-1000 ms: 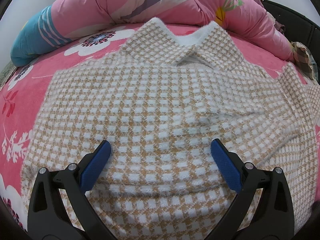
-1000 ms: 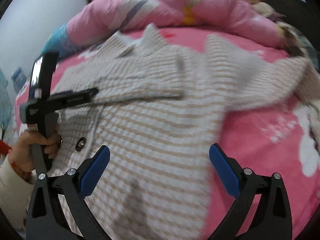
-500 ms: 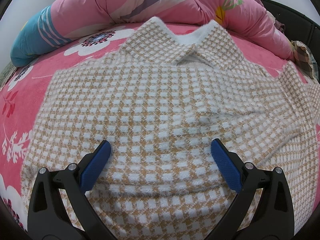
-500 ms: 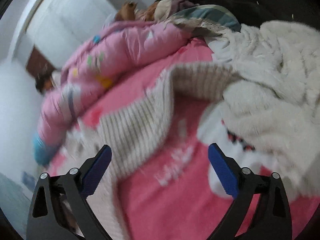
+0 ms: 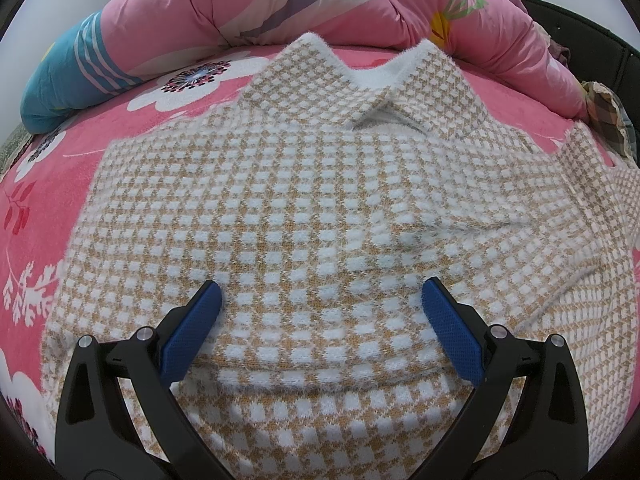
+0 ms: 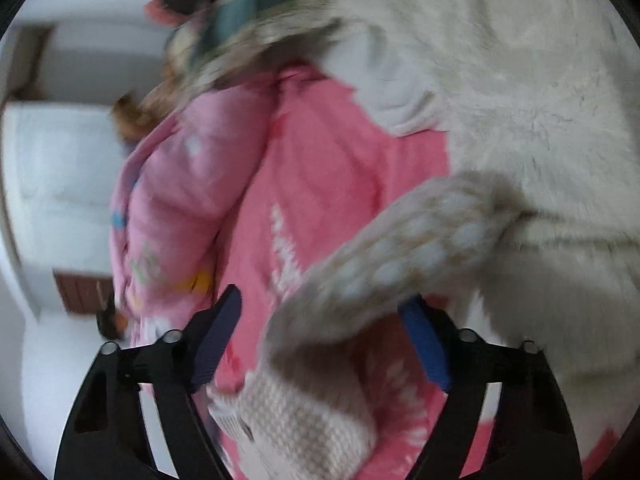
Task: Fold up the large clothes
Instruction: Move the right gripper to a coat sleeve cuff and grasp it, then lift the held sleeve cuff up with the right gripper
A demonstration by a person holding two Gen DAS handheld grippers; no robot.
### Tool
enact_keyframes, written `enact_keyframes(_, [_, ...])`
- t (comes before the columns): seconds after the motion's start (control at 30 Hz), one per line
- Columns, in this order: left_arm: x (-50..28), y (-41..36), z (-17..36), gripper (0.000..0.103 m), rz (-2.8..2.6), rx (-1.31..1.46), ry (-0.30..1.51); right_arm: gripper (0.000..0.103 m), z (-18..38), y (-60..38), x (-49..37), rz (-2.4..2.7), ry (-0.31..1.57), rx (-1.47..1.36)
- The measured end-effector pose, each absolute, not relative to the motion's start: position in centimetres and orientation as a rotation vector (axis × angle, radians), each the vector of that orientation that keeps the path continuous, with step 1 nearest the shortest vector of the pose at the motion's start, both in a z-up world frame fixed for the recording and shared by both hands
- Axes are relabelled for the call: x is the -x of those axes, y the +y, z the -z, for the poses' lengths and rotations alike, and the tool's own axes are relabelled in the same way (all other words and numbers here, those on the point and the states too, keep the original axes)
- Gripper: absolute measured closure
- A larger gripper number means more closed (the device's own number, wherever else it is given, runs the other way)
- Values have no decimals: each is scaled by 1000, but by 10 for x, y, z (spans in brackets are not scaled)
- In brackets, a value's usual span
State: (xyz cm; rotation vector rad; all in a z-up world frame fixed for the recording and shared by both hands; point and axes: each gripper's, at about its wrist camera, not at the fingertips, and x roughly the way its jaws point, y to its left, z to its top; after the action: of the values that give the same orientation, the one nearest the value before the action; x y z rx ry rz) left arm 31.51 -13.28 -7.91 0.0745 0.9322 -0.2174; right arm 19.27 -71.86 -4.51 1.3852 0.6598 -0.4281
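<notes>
A tan and white checked knit cardigan (image 5: 304, 200) lies spread flat on the pink floral bed, collar at the far side. My left gripper (image 5: 322, 300) is open and rests low over the cardigan's lower middle, a blue pad on each side. My right gripper (image 6: 320, 312) is open. The cardigan's right sleeve (image 6: 392, 252) lies between its jaws, its cuff end against a white fluffy garment (image 6: 540, 120). The right wrist view is blurred by motion.
A rolled pink quilt (image 5: 320, 4) with a blue end runs along the far side of the bed. A plaid cloth (image 5: 608, 112) lies at the far right. The pink floral sheet (image 5: 40, 200) shows on the left. The quilt also shows in the right wrist view (image 6: 172, 208).
My right gripper has swung away from the cardigan's body to the right sleeve and stays open. My left gripper and the cardigan's body have not moved.
</notes>
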Motion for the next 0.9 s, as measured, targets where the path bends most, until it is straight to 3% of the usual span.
enact_keyframes(0.1, [-315,-133,79,6,217,-75,933,54,60,-731,-191,489,642,-1471])
enact_keyframes(0.17, [-314,-132,79,6,216,-76,933,74,58,-731,-189,494,626,-1466])
enact_keyframes(0.23, [-314,-132,79,6,216,-76,933,80,46,-727,-186,482,623,-1407])
enact_keyframes(0.6, [-314,-132,79,6,216,-76,933,85,-80,-645,-188,347,499,-896])
enact_keyframes(0.9, [-313,-129,80,6,218,-75,932,85,-159,-560,-198,184,385,-699])
